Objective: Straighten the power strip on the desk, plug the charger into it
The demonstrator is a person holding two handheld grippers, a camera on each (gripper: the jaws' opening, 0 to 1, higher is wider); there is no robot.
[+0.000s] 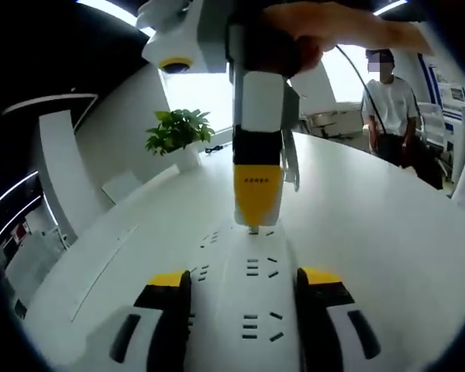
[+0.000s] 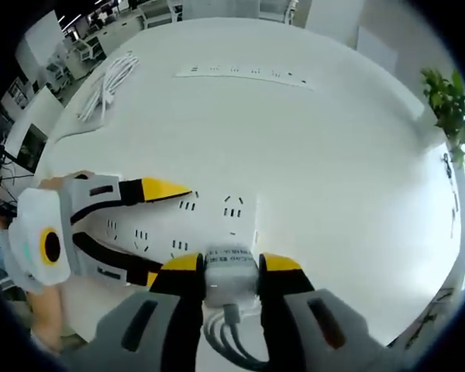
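Smooth white plastic power strip (image 1: 252, 302) and charger (image 2: 231, 280) on a satin-glossy white desk (image 1: 387, 232).

White power strip (image 1: 252, 310) flat on desk, white charger (image 2: 231, 280) upright on its sockets

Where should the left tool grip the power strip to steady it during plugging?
Across its narrow width at the near end, coming in along its length. The left tool already straddles the power strip there, one jaw on each long edge. That leaves the sockets clear for the right tool, which holds the charger.
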